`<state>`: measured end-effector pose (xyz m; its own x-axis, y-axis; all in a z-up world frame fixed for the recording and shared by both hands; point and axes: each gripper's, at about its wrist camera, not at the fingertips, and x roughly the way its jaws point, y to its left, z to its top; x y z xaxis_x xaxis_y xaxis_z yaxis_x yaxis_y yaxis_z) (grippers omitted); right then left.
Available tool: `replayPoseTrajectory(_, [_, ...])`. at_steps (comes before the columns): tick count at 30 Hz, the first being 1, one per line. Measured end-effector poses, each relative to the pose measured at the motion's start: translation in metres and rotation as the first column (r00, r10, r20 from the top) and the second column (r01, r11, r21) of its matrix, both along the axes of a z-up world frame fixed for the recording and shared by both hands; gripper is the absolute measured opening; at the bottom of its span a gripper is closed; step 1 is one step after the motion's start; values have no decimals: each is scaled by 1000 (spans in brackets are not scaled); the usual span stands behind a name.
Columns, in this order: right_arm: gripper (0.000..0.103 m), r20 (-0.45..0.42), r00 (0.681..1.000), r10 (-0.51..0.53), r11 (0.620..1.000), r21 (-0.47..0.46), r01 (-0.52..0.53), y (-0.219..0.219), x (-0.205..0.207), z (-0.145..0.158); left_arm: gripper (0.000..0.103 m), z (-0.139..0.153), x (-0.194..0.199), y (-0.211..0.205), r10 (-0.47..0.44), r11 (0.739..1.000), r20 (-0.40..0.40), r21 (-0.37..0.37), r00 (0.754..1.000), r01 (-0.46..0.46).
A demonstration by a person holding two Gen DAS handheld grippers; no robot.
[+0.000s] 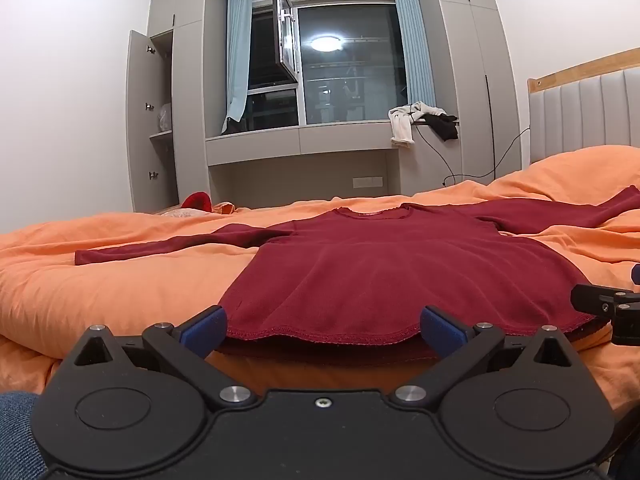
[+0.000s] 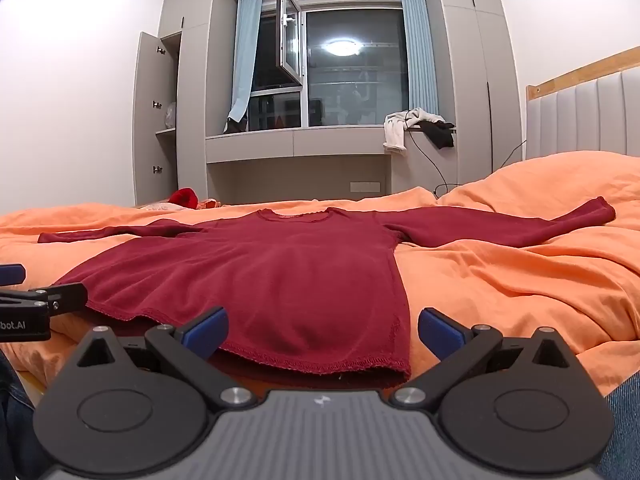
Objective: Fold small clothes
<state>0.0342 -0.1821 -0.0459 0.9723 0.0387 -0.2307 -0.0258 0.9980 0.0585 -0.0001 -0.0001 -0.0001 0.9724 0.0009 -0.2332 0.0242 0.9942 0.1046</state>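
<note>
A dark red long-sleeved shirt lies flat on the orange bed cover, sleeves spread to both sides, neck towards the window. My left gripper is open at the left part of the hem, blue pads either side of it, holding nothing. My right gripper is open at the hem's right part, near the right corner of the shirt. The right gripper also shows at the right edge of the left wrist view. The left gripper shows at the left edge of the right wrist view.
The orange cover is wrinkled to the right, rising to a padded headboard. A red item lies at the bed's far edge. Behind stand a window ledge with clothes, a cable and an open wardrobe.
</note>
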Motion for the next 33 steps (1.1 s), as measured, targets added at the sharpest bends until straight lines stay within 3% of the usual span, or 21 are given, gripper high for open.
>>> replayPoseTrajectory(33, [103, -6, 1000, -1, 1000, -1, 1, 1, 0, -1, 102, 0, 0, 0, 0, 1000, -5, -2, 1000, 0])
